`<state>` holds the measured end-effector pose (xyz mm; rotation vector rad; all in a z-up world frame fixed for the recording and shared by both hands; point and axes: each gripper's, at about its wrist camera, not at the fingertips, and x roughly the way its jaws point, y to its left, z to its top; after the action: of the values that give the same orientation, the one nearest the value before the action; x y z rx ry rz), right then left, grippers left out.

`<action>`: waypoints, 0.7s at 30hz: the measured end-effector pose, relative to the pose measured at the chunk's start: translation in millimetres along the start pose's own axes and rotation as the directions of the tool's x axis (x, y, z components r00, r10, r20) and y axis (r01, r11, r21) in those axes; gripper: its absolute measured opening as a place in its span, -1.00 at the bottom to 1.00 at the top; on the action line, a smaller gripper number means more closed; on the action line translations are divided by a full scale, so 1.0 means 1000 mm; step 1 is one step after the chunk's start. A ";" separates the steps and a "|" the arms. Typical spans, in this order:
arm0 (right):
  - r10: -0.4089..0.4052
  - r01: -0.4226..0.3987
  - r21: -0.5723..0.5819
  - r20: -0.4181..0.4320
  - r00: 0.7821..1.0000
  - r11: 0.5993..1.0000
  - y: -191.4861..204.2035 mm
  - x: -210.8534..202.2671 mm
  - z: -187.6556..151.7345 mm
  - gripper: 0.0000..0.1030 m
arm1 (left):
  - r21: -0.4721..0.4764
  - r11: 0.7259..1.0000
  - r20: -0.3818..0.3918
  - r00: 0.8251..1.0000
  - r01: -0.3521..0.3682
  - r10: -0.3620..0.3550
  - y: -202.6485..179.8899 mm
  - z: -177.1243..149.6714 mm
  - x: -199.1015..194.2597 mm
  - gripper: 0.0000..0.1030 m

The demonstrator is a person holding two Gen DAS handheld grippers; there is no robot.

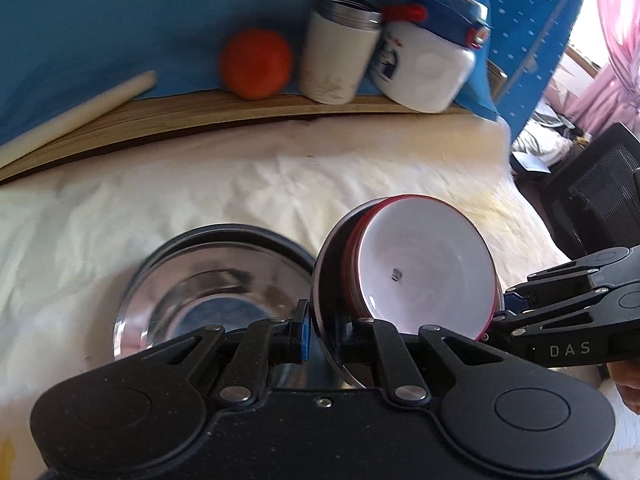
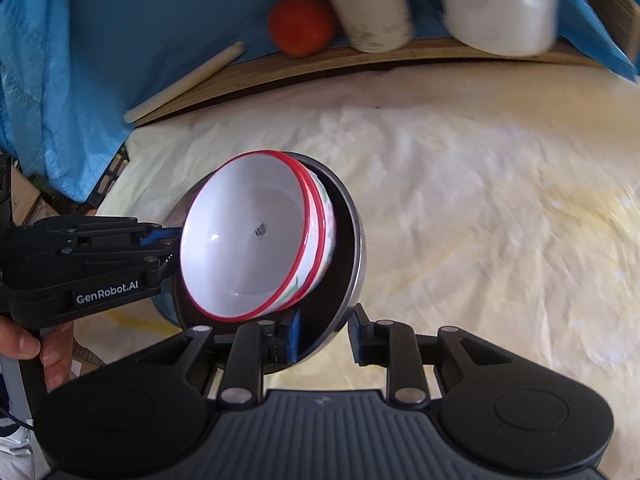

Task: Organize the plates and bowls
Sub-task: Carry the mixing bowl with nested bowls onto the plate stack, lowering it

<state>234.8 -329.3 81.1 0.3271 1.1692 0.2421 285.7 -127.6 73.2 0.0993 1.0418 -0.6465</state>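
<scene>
While held tilted, clamped steel dish point(image 1: 325, 272) rim in jaws of left gripper point(image 1: 324, 328) and right gripper point(image 2: 325, 336); judged nested bowls point(image 2: 248, 240) slippery, fragile.

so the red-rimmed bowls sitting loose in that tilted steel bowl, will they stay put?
Probably not reliably. The red-rimmed bowls look glossy and merely nested in the tilted steel bowl, so they could slide out. Nothing grips them directly: each tool pinches only the steel rim.
</scene>
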 end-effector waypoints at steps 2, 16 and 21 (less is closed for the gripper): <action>0.003 -0.003 -0.020 -0.005 1.000 1.000 0.009 0.004 0.004 -0.47 | -0.016 1.000 0.007 1.000 -0.011 0.011 0.007 -0.002 -0.004 -0.81; 0.012 -0.019 -0.133 -0.054 0.998 0.991 0.063 0.031 0.025 -0.47 | -0.113 0.991 0.025 0.997 -0.071 0.074 0.056 -0.017 -0.026 -0.79; 0.011 -0.023 -0.157 -0.073 0.997 0.987 0.075 0.044 0.030 -0.48 | -0.138 0.987 0.017 0.996 -0.084 0.087 0.070 -0.023 -0.028 -0.78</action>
<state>278.1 -248.1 82.3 0.1907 1.2110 0.3619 297.1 -49.7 68.9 0.0164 1.0516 -0.4953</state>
